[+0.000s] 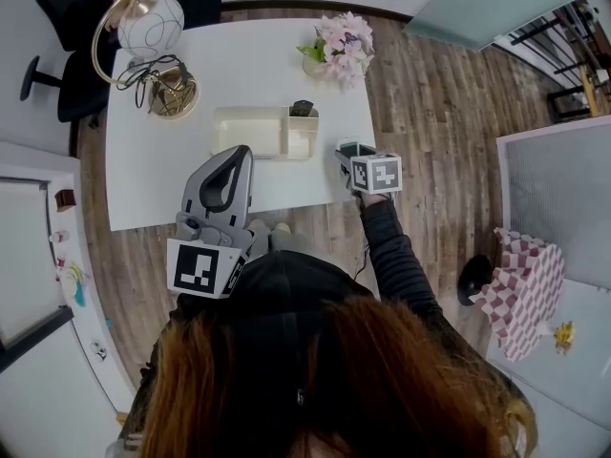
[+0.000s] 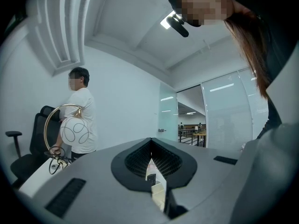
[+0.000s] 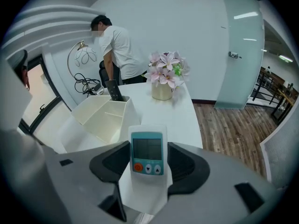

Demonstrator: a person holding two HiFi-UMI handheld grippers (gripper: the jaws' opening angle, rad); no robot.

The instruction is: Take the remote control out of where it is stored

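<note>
A white remote control (image 3: 148, 146) with a teal face, a screen and an orange button stands upright between the jaws of my right gripper (image 3: 148, 169), which is shut on it. In the head view that right gripper (image 1: 347, 153) hangs over the table's near right edge, to the right of the cream organizer box (image 1: 250, 131). A second, black remote (image 1: 303, 109) stands in the box's far right compartment, also seen as the black remote (image 3: 112, 90) in the right gripper view. My left gripper (image 1: 238, 159) is raised near the table's front edge, shut with nothing in it.
A white table (image 1: 148, 175) carries a vase of pink flowers (image 1: 337, 46) at the back right and a gold ring lamp (image 1: 148, 41) with cables at the back left. A person in a white shirt (image 3: 117, 45) stands behind the table by a black chair (image 1: 67, 27). Wooden floor (image 1: 439, 141) lies to the right.
</note>
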